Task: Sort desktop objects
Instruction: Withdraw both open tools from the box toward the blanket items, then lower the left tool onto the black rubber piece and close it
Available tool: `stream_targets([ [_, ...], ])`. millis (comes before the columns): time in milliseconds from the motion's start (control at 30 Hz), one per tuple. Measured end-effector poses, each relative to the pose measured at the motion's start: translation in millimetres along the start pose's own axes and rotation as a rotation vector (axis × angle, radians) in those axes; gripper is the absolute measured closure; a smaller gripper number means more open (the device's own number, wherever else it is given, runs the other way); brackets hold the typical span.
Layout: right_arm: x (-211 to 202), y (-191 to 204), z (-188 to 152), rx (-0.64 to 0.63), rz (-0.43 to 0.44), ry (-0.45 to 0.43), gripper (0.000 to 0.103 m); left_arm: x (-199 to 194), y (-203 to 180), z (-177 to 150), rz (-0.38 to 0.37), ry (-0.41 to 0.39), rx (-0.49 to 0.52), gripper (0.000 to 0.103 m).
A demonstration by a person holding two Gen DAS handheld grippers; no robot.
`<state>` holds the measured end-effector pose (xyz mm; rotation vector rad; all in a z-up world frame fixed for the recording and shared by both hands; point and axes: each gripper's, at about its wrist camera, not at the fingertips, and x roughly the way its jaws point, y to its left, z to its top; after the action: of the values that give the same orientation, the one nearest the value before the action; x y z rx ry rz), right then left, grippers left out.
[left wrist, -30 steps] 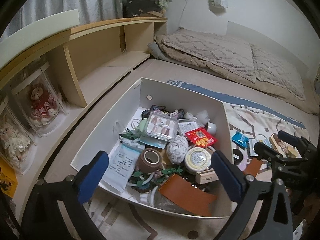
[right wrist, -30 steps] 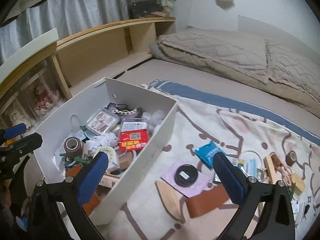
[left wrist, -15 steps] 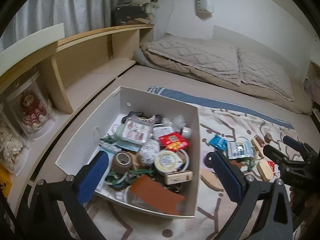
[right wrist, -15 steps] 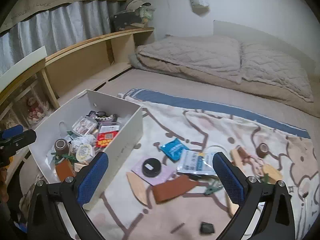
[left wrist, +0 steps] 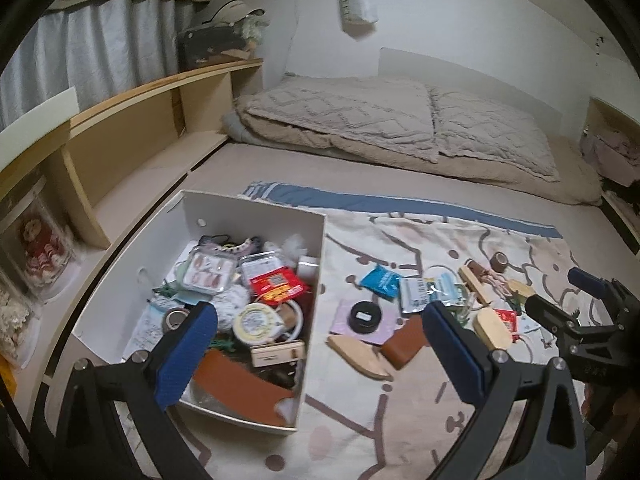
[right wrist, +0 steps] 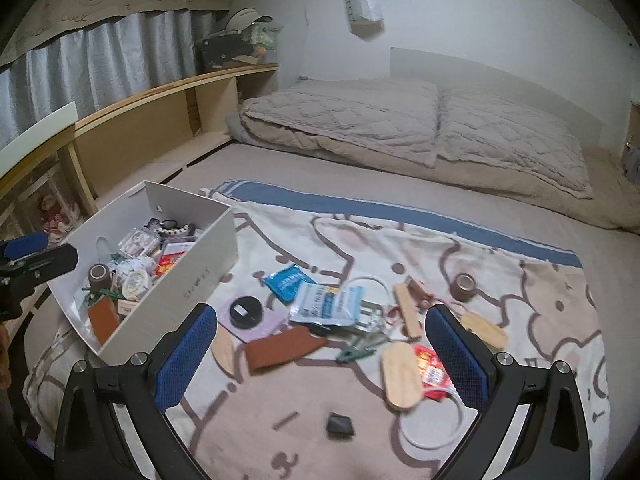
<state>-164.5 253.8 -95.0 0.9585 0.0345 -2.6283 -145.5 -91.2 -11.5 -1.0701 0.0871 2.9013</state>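
A white box (left wrist: 256,205) stands on the left of the patterned blanket and holds several small items: a red packet (left wrist: 279,285), a tape roll (left wrist: 175,317) and a brown leather piece (left wrist: 236,380). My left gripper (left wrist: 320,352) hovers open and empty above the box's near right corner. Right of the box lie a black round tin (right wrist: 245,311), a blue packet (right wrist: 287,280), another brown leather piece (right wrist: 282,349), a wooden oval (right wrist: 401,380) and a brown tape roll (right wrist: 464,286). Above these loose items my right gripper (right wrist: 322,356) is open and empty.
A folded beige quilt (right wrist: 400,128) lies across the back of the bed. Wooden shelving (left wrist: 132,128) runs along the left wall, with dolls in clear cases (left wrist: 38,240). A small black object (right wrist: 340,426) rests on the blanket near the front.
Both grippers have drawn back and shifted right, away from the box. The box now sits further left and smaller in both views, and more of the scattered items show.
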Motion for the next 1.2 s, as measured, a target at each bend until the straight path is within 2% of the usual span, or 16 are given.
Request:
stream_targets([
  [333, -20, -45, -18, 0.059, -0.045, -0.01, 0.0, 1, -44, -11, -0.033, -0.008, 0.039, 0.0],
  [567, -25, -75, -30, 0.099, -0.066, -0.019, 0.0, 3, -74, -14, -0.055, -0.044, 0.046, 0.0],
  [867, -11, -108, -49, 0.145, -0.094, -0.001, 0.0, 39, -121, -34, -0.105, -0.047, 0.081, 0.0],
  [1200, 17, -129, -81, 0.169, -0.115, 0.024, 0.0, 87, -140, -67, -0.162, -0.042, -0.01, 0.0],
])
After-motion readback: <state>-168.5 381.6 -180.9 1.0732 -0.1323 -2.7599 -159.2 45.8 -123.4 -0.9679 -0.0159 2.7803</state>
